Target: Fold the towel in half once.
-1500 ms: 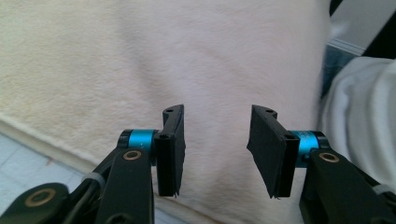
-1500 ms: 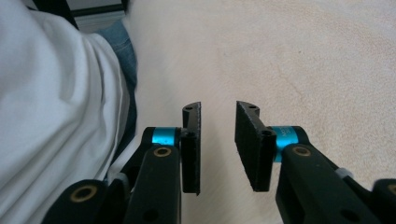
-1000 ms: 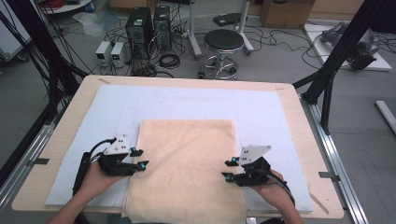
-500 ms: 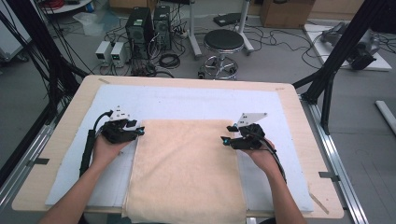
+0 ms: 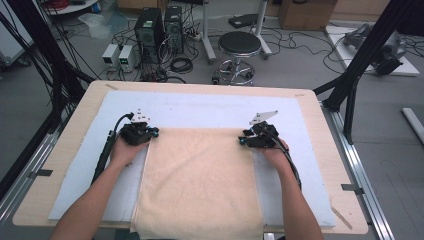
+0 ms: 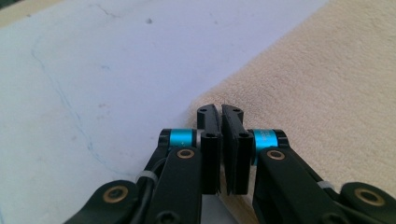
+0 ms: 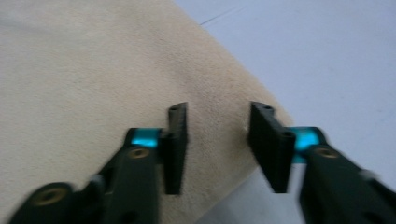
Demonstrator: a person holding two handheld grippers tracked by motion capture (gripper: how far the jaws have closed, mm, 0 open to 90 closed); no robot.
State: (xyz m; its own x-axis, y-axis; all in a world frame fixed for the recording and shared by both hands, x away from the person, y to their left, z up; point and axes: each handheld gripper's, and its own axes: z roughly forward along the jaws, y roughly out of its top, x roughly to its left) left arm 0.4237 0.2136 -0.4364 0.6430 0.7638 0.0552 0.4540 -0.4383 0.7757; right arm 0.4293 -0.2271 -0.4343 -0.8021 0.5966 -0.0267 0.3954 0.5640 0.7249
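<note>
We find the towel lying flat on the white mat of the desk. It looks soft, light and limp; its far corners are the best holds. The left gripper has just closed on the left corner; the right gripper has been closing, its fingers still apart astride the right corner.

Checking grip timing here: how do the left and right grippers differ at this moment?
The left gripper has just closed its jaws, pinching the towel corner; the right gripper has been closing but its jaws stand apart over the towel edge. Both sit at the towel's far corners.
</note>
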